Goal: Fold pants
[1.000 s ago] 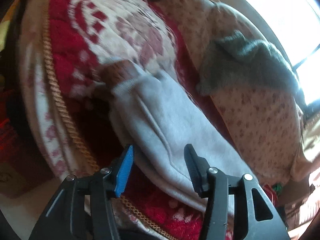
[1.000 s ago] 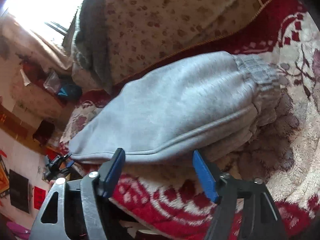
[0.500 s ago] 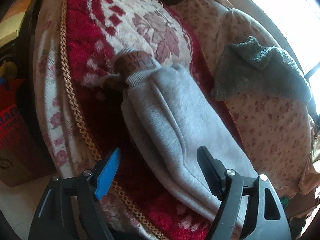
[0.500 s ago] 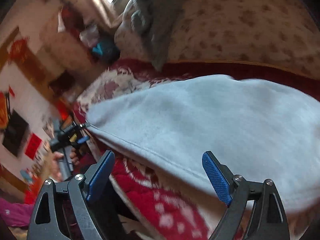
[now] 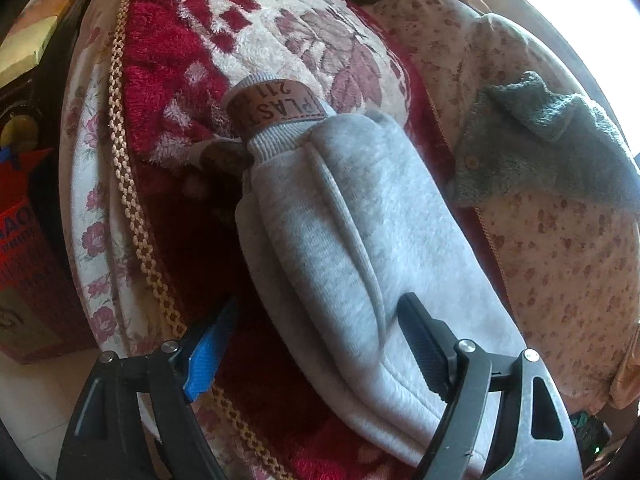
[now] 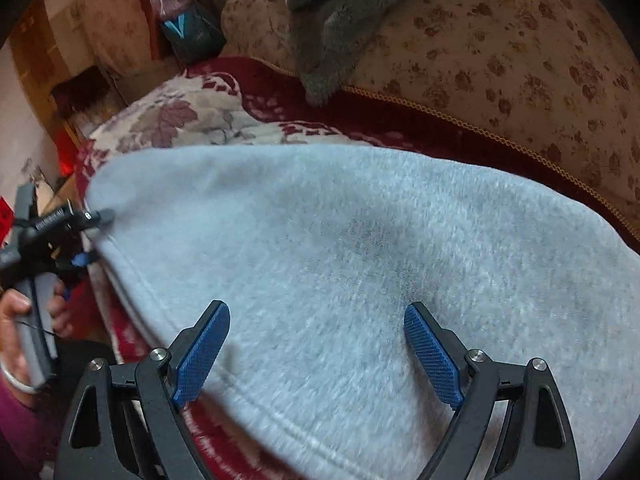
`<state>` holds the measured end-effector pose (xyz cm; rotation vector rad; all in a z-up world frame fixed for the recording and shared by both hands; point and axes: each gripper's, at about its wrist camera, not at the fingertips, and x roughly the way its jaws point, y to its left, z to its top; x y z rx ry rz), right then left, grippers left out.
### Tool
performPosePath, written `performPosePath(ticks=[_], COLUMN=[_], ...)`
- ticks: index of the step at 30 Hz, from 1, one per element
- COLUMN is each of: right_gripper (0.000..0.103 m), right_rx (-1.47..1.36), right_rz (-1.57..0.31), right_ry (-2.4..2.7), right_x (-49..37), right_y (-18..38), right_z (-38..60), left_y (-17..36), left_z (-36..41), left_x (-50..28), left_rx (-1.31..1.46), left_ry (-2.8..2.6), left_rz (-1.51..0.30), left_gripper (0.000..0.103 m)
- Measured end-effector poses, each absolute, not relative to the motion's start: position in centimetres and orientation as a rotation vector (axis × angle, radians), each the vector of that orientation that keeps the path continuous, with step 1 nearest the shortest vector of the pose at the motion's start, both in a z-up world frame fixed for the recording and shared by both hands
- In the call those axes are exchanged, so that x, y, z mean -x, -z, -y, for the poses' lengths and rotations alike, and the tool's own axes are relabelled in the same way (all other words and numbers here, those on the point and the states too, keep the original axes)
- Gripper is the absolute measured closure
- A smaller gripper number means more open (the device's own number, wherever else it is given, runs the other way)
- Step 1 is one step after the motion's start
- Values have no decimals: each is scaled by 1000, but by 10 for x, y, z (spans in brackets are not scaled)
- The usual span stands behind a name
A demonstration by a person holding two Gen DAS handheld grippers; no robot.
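Grey sweatpants (image 5: 344,236) lie folded lengthwise on a red and cream plush blanket (image 5: 168,64). A ribbed cuff with a brown label (image 5: 276,106) points away in the left wrist view. My left gripper (image 5: 320,340) is open, its jaws either side of the pants' near edge. In the right wrist view the grey pants (image 6: 360,248) fill the middle. My right gripper (image 6: 320,344) is open, hovering over the fabric close to its seamed edge. The left gripper (image 6: 86,236) shows at the far left, at the pants' end.
A grey fleece garment (image 5: 548,140) lies on a floral sofa cushion (image 5: 568,248) to the right. A gold braid trim (image 5: 132,184) marks the seat's edge. Boxes (image 5: 24,248) stand on the floor at left. A dark bag (image 6: 192,36) sits at the sofa's far end.
Both grippers have opened wider. The right gripper has moved in along the pants toward the left gripper's end, so the fabric fills its view. The left gripper has pulled back slightly.
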<state>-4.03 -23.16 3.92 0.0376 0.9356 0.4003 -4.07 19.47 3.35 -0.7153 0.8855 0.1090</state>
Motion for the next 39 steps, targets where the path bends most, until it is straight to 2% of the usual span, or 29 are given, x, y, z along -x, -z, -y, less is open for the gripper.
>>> performPosePath(ticks=[5,7,9,10,12,15,24,33,39], right_gripper=[8,5,3,3,3,3,3,3,3], right_rx=[17,37,65,86,98,56,69,186,76], right_rz=[-927,-929,-931,-929,-922,-924,-853,-922,-909], right_ry=[-393,-393,-398,-394,-391,-420,-376,-316,-333], right_x=[41,40,40,40,42,41,24,10,23], right_y=[-33,-29,-25,-25,-29,-34,-54,-29,-46], right_z=[228,225,220,217,214,214,201,184,206], left_y=[-30,-30,-30,-31,-34,-42,-72,-99,-125], left_z=[-191,-188,-185,-183,-181,-178,-165,-149,-119], left_x=[31,28,28,26,26,28,32,41,50], left_rx=[716,715,707,697,696,670,591,508,343], left_ry=[-103,-78,-57,-50,-22,-6,47,94,121], left_rz=[-896,-889,-884,-880,-862,-834,-776,-725,-666], left_gripper=[22,27,46,49,65,79,81,81,81])
